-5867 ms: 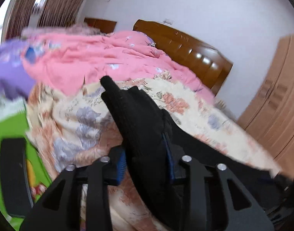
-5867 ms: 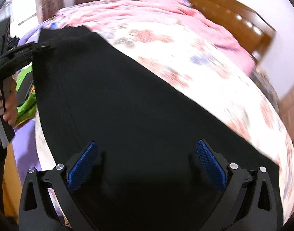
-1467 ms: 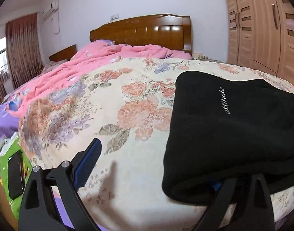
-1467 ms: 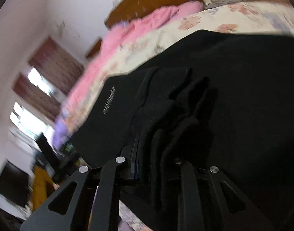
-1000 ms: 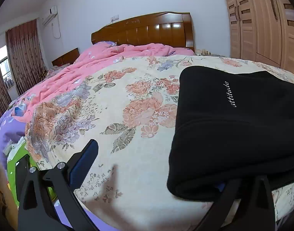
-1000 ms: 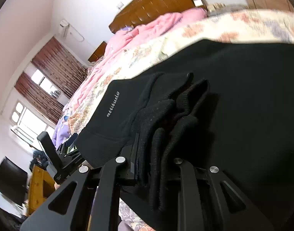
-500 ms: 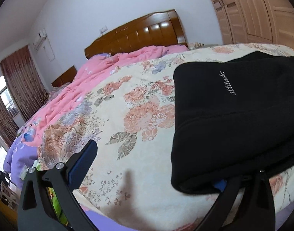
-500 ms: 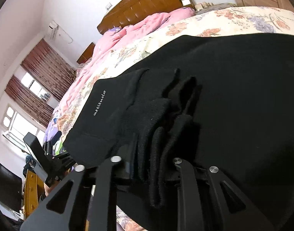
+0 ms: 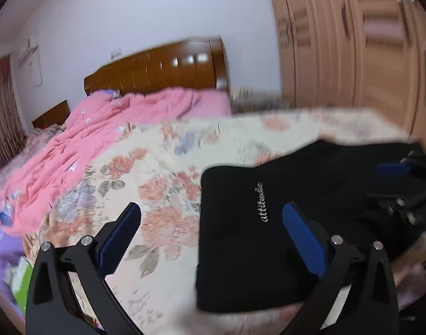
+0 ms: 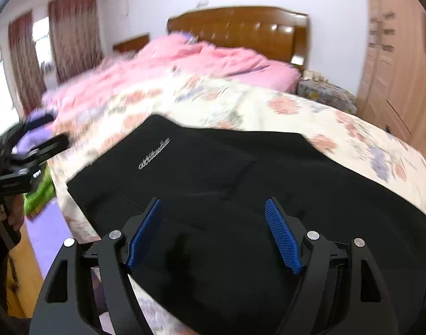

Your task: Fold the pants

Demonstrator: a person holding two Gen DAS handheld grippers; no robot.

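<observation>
pants folded on bed | left gripper, right gripper fingers released | regrip folded edge evenly, smooth flat

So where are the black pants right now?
The black pants lie folded on the floral bedspread near the bed's foot edge, with the open right claw over them; in the left view they're right of centre.

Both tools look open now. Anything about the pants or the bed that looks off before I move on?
Nothing stands out. The black pants lie folded and fairly flat on the floral bedspread, lettering up, near the bed's edge. The left tool and right tool are open and hold nothing. The pink quilt is rumpled, which is unrelated.
</observation>
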